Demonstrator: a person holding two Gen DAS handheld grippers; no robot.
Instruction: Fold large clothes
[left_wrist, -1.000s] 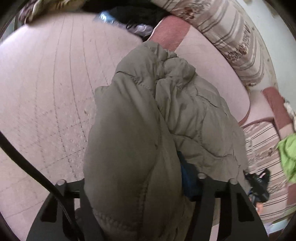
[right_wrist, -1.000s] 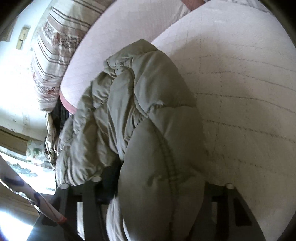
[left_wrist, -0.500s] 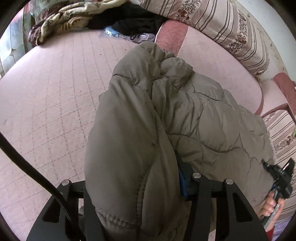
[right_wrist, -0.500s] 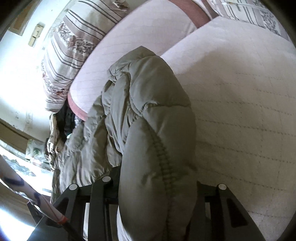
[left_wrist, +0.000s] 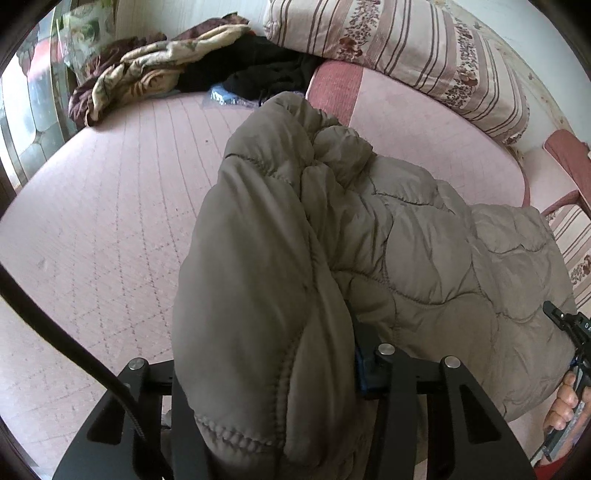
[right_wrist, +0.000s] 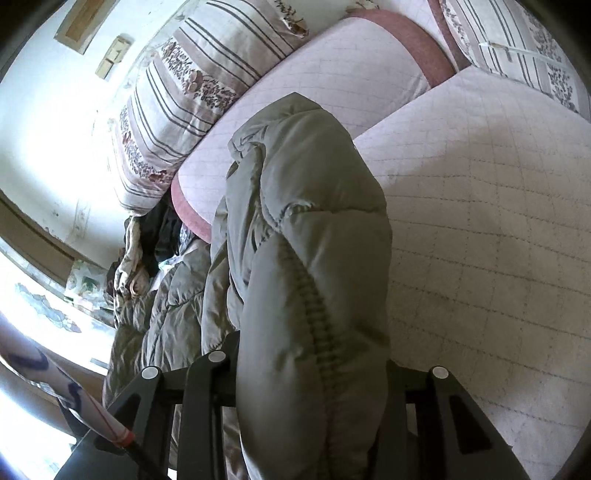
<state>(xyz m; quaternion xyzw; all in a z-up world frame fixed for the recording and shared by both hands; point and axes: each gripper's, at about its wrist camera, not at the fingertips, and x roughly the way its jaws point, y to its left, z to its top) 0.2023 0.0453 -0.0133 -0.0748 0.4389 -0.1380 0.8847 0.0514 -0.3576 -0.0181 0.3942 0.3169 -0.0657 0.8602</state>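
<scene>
A grey-green quilted puffer jacket (left_wrist: 332, 240) lies bunched on the pink quilted bed (left_wrist: 110, 240). My left gripper (left_wrist: 273, 387) has a thick padded edge of it between its fingers, and the jaws are closing on the padding. In the right wrist view another padded edge of the jacket (right_wrist: 314, 258) fills my right gripper (right_wrist: 310, 387), whose jaws are also closing on it. Both held edges hang raised above the bed. The right gripper's body (left_wrist: 569, 332) and the person's hand (left_wrist: 561, 402) show at the jacket's far right side.
A striped floral pillow (left_wrist: 406, 48) lines the back of the bed. A crumpled patterned blanket (left_wrist: 147, 74) and dark clothes (left_wrist: 266, 70) are piled at the far corner. A black cable (left_wrist: 74, 350) crosses the left wrist view. A window is at the left.
Both grippers have risen with the jacket edges held, so more of the room and pillows shows. The fingers of each have drawn closer together on the padding.
</scene>
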